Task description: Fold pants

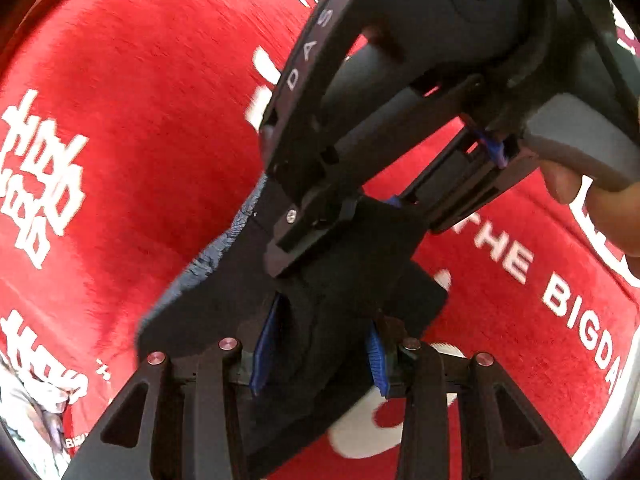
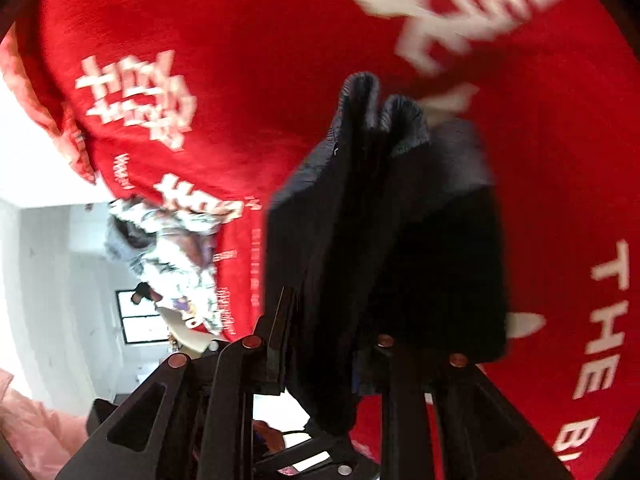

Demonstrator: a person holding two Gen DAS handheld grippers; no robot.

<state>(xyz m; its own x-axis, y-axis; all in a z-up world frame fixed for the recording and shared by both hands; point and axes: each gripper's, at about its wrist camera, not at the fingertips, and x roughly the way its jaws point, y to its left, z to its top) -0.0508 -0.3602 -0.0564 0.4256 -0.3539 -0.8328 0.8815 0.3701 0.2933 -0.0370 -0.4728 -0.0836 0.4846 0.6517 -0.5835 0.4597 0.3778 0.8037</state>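
Observation:
The dark pants (image 1: 208, 280) hang bunched above a red cloth with white lettering (image 1: 140, 100). At the bottom of the left wrist view my left gripper (image 1: 320, 344) is shut on a fold of the pants, blue pads on either side. Just beyond it my right gripper (image 1: 356, 232) comes in from the upper right and pinches the same bunch. In the right wrist view the pants (image 2: 380, 220) fill the middle as a doubled dark wad with a ribbed edge on top. There my right gripper (image 2: 332, 320) is shut on them, and its right finger is covered by fabric.
A person's fingers (image 1: 600, 208) wrap the right gripper's grey handle. The red cloth (image 2: 240, 80) covers the whole surface. A patterned garment (image 2: 180, 248) lies at the cloth's edge, with a white floor (image 2: 48, 260) beyond and pink fabric (image 2: 24, 432) at the lower left.

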